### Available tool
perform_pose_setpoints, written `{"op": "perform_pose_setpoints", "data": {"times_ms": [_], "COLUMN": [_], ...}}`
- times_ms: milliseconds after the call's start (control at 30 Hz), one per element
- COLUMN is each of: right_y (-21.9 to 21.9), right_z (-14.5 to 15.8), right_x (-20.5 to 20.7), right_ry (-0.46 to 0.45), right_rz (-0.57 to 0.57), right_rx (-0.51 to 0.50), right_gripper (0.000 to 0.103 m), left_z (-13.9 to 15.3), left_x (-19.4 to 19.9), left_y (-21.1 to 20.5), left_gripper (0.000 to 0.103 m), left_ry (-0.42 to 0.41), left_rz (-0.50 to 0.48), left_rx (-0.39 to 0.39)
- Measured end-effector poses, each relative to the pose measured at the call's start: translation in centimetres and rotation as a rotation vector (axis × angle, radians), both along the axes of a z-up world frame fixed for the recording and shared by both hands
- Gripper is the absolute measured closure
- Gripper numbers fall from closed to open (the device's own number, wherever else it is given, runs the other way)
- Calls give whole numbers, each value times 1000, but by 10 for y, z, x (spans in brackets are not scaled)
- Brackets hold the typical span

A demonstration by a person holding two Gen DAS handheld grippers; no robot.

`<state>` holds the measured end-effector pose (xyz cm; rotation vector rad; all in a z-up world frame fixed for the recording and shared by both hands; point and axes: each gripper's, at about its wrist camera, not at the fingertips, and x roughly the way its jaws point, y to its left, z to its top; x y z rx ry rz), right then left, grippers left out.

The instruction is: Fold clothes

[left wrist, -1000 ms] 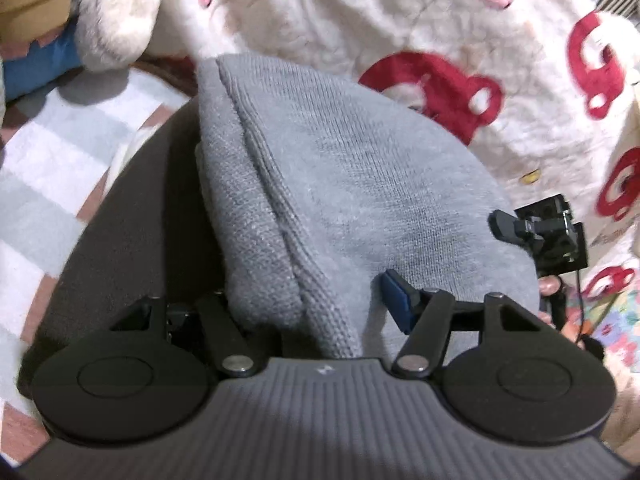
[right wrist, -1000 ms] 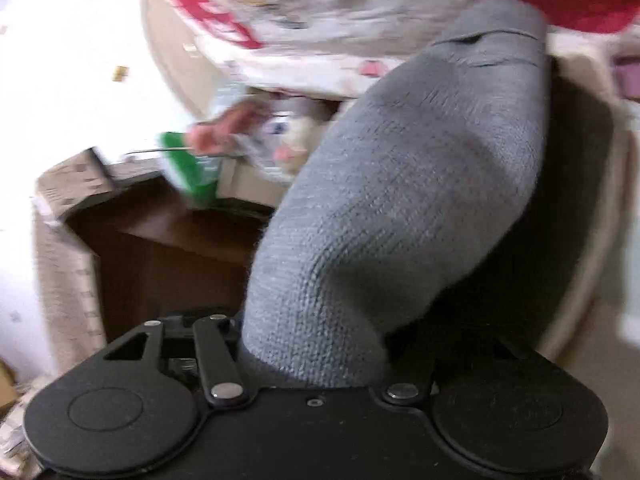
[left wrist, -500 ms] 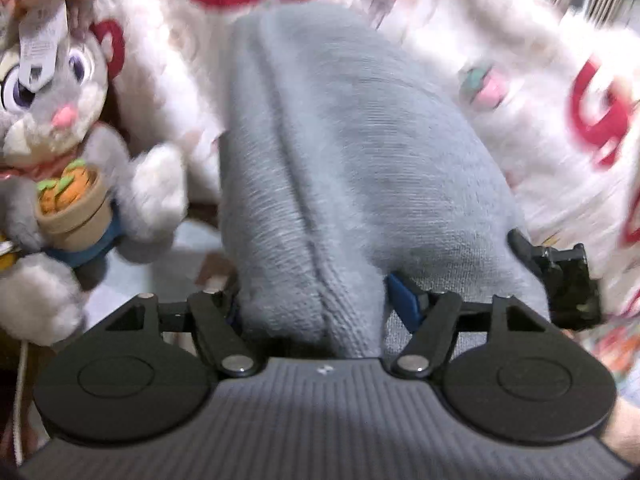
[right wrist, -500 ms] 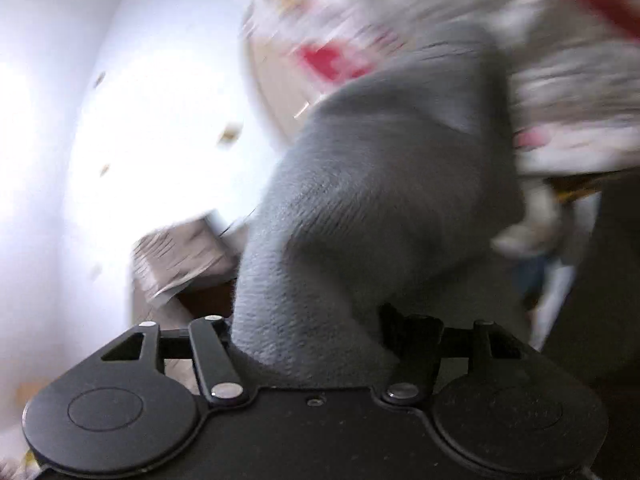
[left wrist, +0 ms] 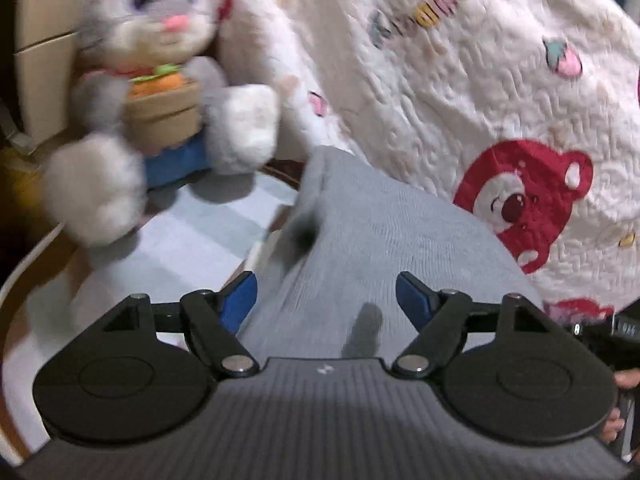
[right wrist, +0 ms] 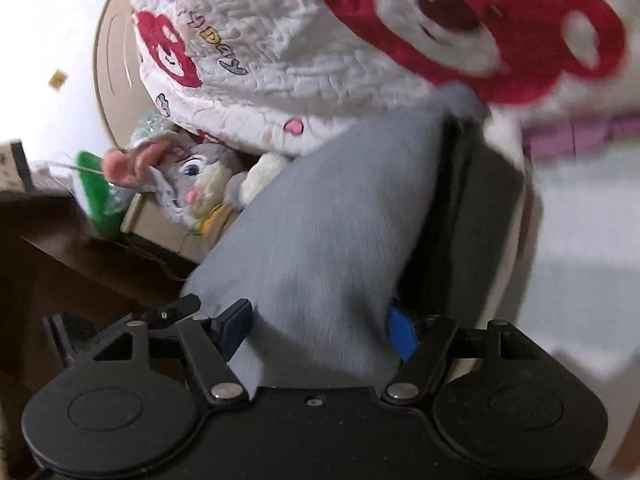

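Both hand-held grippers released, grey garment (left wrist: pixel 384 240) lengthwise ahead

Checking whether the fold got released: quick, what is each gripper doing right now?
Left gripper: open, fingers spread either side of the grey knit garment.
Right gripper: open, grey knit garment between its fingers, unclamped.

garment (left wrist: pixel 384 248): grey matt knit cloth | blanket (left wrist: pixel 460 80): white quilted fleece, textured
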<state>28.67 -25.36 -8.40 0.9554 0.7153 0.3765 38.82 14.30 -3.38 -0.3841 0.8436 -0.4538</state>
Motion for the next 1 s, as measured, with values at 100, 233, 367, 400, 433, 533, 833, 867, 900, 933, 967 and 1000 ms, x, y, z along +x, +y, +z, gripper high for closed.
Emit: {"op": "perform_pose_setpoints", "data": {"times_ms": [100, 233, 367, 400, 433, 533, 833, 867, 900, 933, 967, 1000], "right_y": [-5, -6, -4, -3, -3, 5, 44, 53, 62, 70, 76, 80], "right_z": [-11, -12, -21, -24, -26, -23, 11, 12, 10, 6, 1, -4], "right_x": [-16, -10, 24, 33, 42, 53, 21, 15, 8, -1, -8, -14], "right_ry": [40, 22, 80, 96, 112, 132, 52, 56, 72, 90, 106, 122], "right_rz": [38, -7, -17, -19, -21, 16, 40, 67, 97, 125, 133, 136], "right_rx": [72, 101, 169, 186, 204, 199, 439, 438, 421, 374, 316, 257], "right_gripper": [26, 25, 16, 16, 15, 25, 50, 50, 50, 52, 54, 55], "left_z": [-3, -10, -19, -24, -31, -49, 22, 27, 27, 24, 20, 14], "left_x": [-22, -39, -49, -48, -45, -34, -50, -56, -63, -70, -76, -80], "left_y": [22, 43, 38, 34, 29, 13, 24, 25, 26, 27, 29, 31], "left_gripper": [26, 26, 21, 20, 20, 19, 39, 39, 38, 38, 38, 37], "left_ry": [3, 49, 90, 107, 122, 118, -93, -106, -109, -102, -91, -75], "left_rz": [88, 207, 242, 244, 244, 209, 104, 102, 103, 102, 99, 94], "left_rx": [-62, -170, -197, -193, -184, -130, -30, 14, 56, 87, 96, 78]}}
